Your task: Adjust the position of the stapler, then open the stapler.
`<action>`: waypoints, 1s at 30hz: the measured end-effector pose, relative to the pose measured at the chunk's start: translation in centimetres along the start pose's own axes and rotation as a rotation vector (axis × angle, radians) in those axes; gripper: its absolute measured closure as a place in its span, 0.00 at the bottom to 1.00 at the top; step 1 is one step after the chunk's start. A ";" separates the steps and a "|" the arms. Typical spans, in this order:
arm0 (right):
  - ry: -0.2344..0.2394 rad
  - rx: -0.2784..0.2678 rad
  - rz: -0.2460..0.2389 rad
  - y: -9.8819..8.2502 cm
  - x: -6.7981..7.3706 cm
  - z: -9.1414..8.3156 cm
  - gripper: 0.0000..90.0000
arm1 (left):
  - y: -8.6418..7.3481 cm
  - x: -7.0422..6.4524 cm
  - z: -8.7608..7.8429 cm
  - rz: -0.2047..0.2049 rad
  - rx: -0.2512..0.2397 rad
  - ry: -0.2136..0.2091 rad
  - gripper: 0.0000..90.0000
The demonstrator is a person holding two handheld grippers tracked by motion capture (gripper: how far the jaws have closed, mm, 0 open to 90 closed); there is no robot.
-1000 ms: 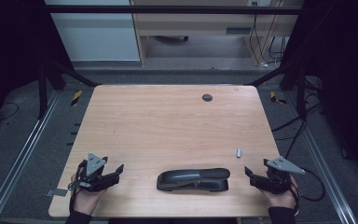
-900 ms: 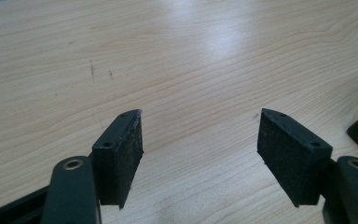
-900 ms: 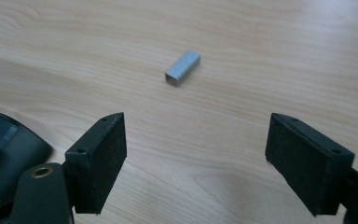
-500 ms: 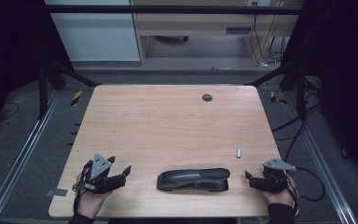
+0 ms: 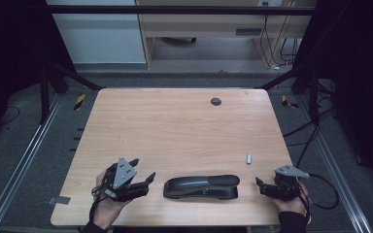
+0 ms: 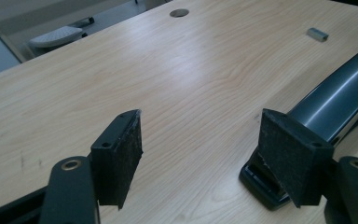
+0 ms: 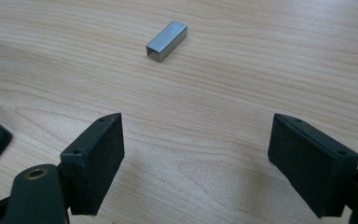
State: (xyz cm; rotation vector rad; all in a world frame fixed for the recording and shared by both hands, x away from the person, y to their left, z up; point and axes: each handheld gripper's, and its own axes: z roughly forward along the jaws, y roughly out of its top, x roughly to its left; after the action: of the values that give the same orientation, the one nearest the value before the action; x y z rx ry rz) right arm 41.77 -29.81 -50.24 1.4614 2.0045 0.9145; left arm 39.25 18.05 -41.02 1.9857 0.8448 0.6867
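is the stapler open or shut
Shut: the stapler lies flat on the table, its top arm down along its base.

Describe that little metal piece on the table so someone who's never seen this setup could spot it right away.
Start at the wooden table and find the long dark stapler lying near its front edge. Just beyond the stapler's right end, ahead of the right gripper, lies a strip of staples. It is the only small, shiny silver block on the wood.

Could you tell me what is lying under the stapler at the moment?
The stapler lies flat on the bare wooden table, with nothing visible beneath it. Its underside is covered, so anything thin there cannot be seen. The staple block lies apart.
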 end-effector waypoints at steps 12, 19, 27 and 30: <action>-0.019 0.002 -0.009 -0.2 -0.2 0.2 0.17 | 3.3 -3.5 1.3 0.082 -0.023 -0.072 0.33; -0.016 0.005 -0.006 -0.2 -0.1 0.2 0.17 | 4.4 -4.8 1.8 0.124 -0.011 -0.093 0.33; -0.012 0.001 -0.019 -0.2 0.0 0.2 0.17 | 5.6 -6.8 2.3 0.169 -0.015 -0.120 0.33; -0.008 0.003 -0.021 -0.2 -0.1 0.2 0.16 | 6.2 -7.6 2.6 0.192 -0.016 -0.129 0.33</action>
State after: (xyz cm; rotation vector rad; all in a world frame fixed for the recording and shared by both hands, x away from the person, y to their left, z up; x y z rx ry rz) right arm 41.84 -29.88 -50.50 1.4403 2.0124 0.8961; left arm 38.29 8.42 -38.12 2.0899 0.5750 0.6638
